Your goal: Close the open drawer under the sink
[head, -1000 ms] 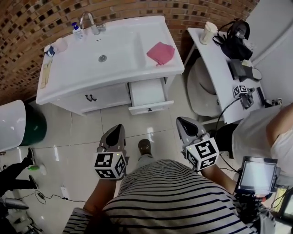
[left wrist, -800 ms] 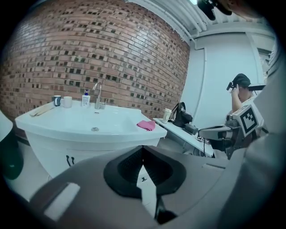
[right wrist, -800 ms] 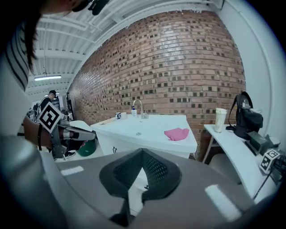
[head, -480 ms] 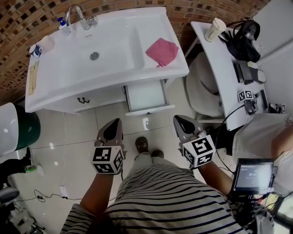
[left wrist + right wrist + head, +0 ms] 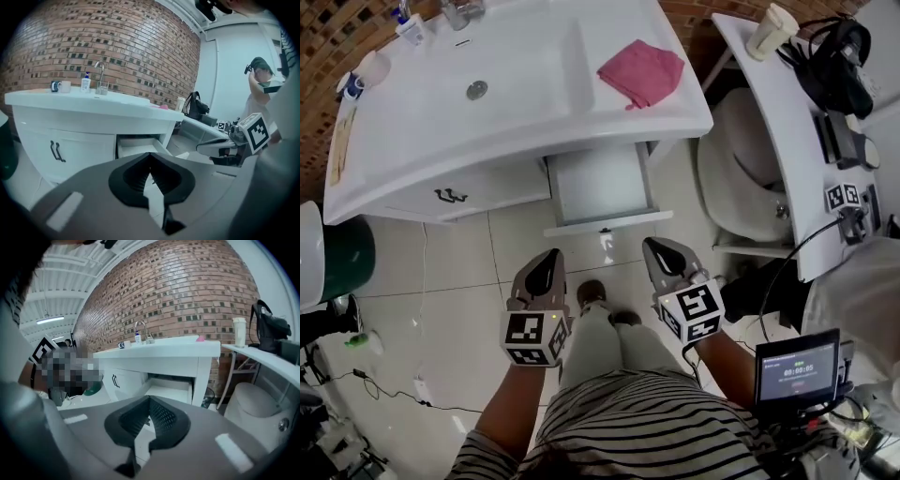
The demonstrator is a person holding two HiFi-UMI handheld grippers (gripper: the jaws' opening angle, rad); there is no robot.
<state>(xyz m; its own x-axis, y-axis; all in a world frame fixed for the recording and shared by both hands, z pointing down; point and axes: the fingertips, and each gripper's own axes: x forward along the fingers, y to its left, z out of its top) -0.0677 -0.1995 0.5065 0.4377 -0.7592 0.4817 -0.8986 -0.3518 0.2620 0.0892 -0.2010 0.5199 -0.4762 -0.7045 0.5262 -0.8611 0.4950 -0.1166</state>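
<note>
Tool left, tool right: closed, empty

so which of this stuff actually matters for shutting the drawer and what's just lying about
For the job:
drawer, open under the sink
left claw and right claw, both shut, empty, short of it

Lying about:
pink cloth
cup
soap bottle
green bin
</note>
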